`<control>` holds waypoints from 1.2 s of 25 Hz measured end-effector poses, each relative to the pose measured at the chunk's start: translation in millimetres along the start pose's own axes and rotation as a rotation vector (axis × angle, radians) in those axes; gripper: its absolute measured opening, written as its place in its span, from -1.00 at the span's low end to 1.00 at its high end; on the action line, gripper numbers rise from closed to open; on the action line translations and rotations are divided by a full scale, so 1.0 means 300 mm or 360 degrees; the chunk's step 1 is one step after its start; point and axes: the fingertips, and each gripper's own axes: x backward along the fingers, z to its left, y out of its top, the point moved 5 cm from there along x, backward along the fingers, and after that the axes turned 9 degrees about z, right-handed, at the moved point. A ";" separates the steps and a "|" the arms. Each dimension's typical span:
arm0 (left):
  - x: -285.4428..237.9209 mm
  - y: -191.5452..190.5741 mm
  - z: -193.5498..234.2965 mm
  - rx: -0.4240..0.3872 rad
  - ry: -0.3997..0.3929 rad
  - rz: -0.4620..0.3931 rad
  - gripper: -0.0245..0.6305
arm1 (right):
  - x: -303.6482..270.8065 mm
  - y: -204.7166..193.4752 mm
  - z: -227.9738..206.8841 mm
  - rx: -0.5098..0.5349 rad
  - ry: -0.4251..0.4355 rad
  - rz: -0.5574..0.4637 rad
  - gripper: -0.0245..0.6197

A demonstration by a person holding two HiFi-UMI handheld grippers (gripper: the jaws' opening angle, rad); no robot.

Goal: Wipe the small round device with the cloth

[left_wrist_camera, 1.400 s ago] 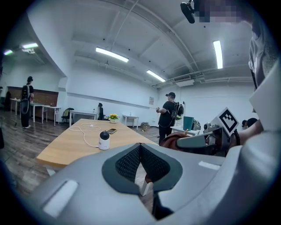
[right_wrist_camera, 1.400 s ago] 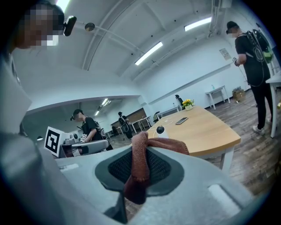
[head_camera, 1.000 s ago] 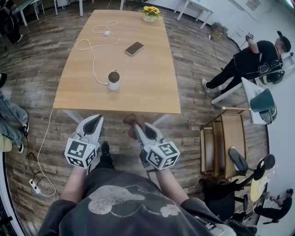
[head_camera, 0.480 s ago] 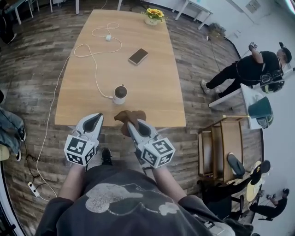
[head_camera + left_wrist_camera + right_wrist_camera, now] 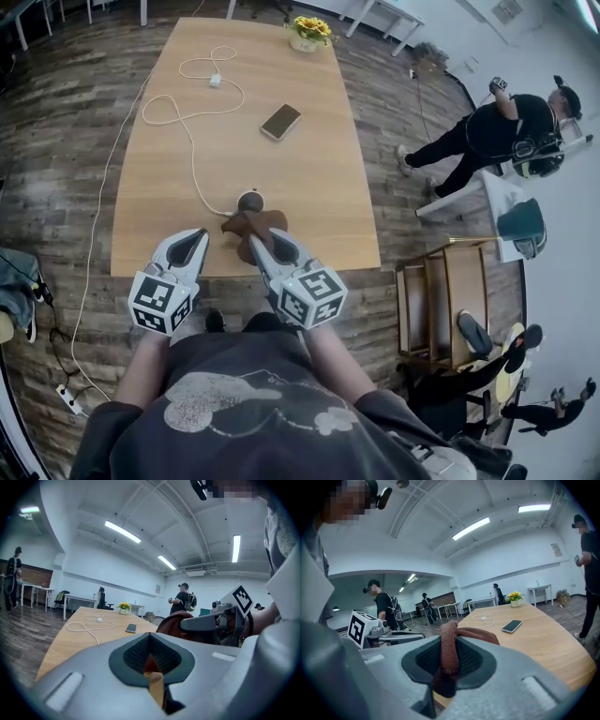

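Near the table edge (image 5: 281, 266) (device (image 5: 249, 200) close), right tool (image 5: 255, 246) grips cloth (image 5: 255, 225).

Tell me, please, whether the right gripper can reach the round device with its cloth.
Probably yes: the cloth held in the right gripper hangs right by the device, with nothing between them.

Open-plan office here: long wooden table (image 5: 309, 178) up near, white desks (image 5: 79, 599) and swivel chairs (image 5: 60, 598) far off, strip lights (image 5: 123, 531) overhead, plank floor (image 5: 56, 122).
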 end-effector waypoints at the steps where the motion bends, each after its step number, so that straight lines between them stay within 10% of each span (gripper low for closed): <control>1: -0.006 -0.001 0.009 0.0004 0.0000 0.0006 -0.87 | -0.017 0.002 -0.008 0.0004 -0.0003 0.0017 -0.77; 30: -0.194 0.012 -0.010 0.0036 0.0170 0.0137 -0.87 | -0.213 -0.106 -0.361 -0.0067 0.0052 0.0405 -0.76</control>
